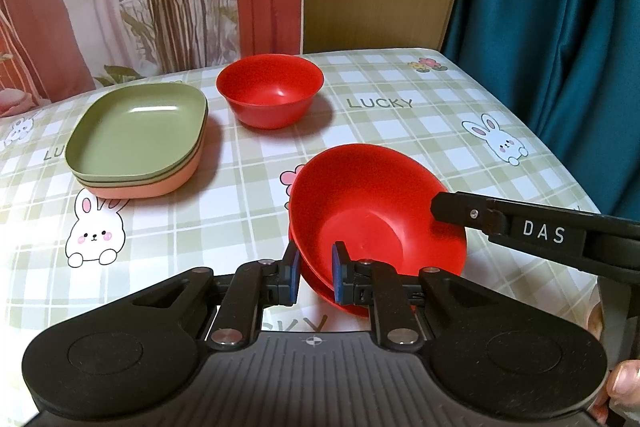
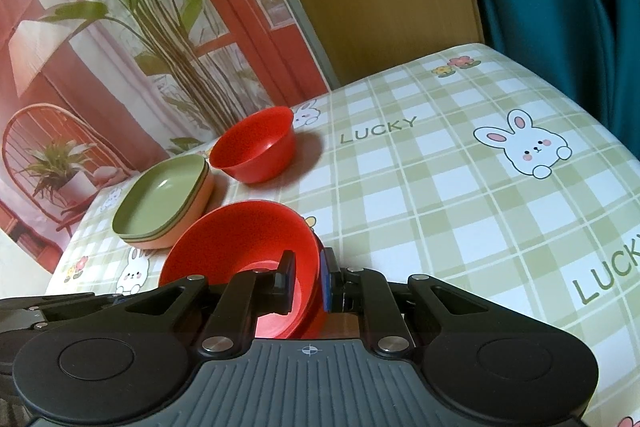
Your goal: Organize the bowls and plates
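Both the left gripper (image 1: 316,269) and right gripper (image 2: 308,281) pinch the tilted red bowls (image 1: 376,211), low centre; uneven pulling could spill them onto the worktop (image 1: 400,131).

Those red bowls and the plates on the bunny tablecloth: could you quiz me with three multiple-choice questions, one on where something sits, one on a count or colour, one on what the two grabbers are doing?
1. Where is the lone red bowl?
A. Beside the plate stack, toward the table's far edge
B. On the plate stack
C. Inside another bowl

2. What colour is the top plate of the stack?
A. Red
B. Green
C. Blue

3. How does the left gripper stand?
A. Wide open above the table
B. Clamped on a plate
C. Clamped on the rim of the nested red bowls

Answers: 1 A, it stands alone right of the stack; 2 B, green lies over an orange one; 3 C, its pads pinch the near rim, while the right gripper pinches the other side.
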Demonstrator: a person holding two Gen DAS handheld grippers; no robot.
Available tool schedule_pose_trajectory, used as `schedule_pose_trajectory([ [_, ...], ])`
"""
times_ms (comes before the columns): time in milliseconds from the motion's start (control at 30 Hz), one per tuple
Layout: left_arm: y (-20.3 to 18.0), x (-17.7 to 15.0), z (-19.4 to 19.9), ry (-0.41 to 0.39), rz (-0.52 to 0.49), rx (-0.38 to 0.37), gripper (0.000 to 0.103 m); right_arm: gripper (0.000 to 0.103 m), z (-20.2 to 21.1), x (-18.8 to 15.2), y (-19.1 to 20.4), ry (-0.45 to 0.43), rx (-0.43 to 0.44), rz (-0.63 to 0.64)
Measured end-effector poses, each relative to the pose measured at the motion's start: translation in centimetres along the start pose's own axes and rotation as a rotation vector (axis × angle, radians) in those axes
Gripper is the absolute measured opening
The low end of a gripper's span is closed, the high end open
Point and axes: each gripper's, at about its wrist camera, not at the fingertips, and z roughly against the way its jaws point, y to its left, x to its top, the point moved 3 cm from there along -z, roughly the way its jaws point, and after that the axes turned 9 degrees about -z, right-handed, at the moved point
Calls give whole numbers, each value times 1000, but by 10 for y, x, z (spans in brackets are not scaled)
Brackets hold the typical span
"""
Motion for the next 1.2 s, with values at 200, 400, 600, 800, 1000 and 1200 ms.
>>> schedule_pose_trajectory([
  [200,0,0,0,0,1,-4,18,14,0,0,-1,-1,-7,2],
  [400,0,0,0,0,3,-4,18,15,0,-1,-1,-2,-8,5],
  [600,2,-2,-1,6,14,18,18,16,-1,-1,1,-5,-19,21],
  [800,11,-4,0,-1,54,15,18,16,0,1,4,-16,-19,34],
  [1000,25,3,5,-43,102,5,18,20,8,13,15,-79,-19,101],
  [1200,42,18,16,-98,117,50,18,22,15,33,26,-131,-13,183],
])
